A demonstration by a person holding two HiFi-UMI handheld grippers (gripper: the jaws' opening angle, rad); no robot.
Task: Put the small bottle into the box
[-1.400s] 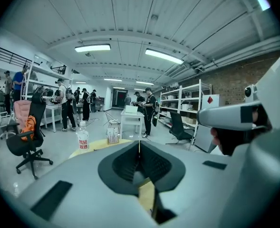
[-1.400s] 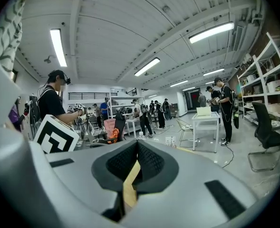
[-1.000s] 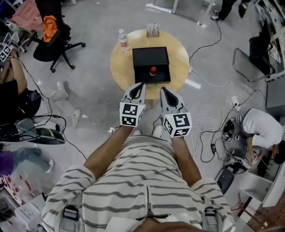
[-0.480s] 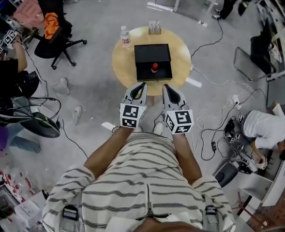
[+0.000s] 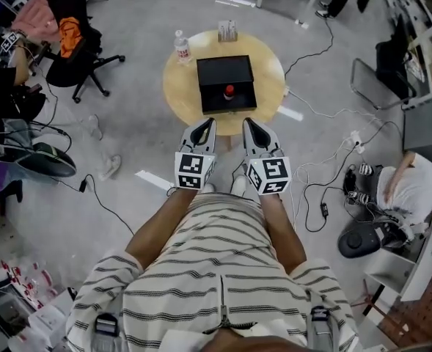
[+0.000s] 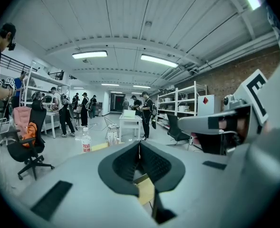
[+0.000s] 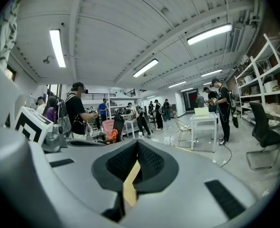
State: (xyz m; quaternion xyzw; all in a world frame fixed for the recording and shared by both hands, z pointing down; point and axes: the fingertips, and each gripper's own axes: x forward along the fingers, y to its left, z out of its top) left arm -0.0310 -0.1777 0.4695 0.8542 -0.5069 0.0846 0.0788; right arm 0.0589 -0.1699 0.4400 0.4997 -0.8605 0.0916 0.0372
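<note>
**A:** Seen from the head view, how much room is around the desk?

**B:** The round wooden desk [image 5: 177,94] stands alone on the grey floor [image 5: 142,145], and the floor is free on all its sides. An office chair [image 5: 72,31] is well apart at the left. Cables [image 5: 326,174] lie on the floor at the right. The black box [image 5: 227,68] sits in the middle of the desk. The small bottle [image 5: 229,92], with a red cap, stands inside it, close to the near wall. A water bottle [image 5: 181,46] stands at the far left edge of the desk, apart from the box.

**A:** And the tongs?

**B:** The left tongs [image 5: 209,122] and the right tongs [image 5: 246,122] are side by side and both point toward the box. In the picture their tips overlap the near edge of the desk, and they touch nothing.

**A:** What does the left gripper view add?

**B:** There the jaws of the left tongs [image 6: 140,148] are pressed together, with nothing between them. Over them I see the water bottle [image 6: 86,144] and a strip of the desk edge, but the body of the tongs hides the box. Farther back stands a white table [image 6: 130,120], with people [image 6: 63,110] and shelves [image 6: 182,103] around it.

**A:** And the right gripper view?

**B:** The right tongs [image 7: 137,148] are closed too, and empty. The left tongs show at the left border, and the floor is open up to the white table [image 7: 204,120]. The box and the small bottle are hidden here as well.
</note>
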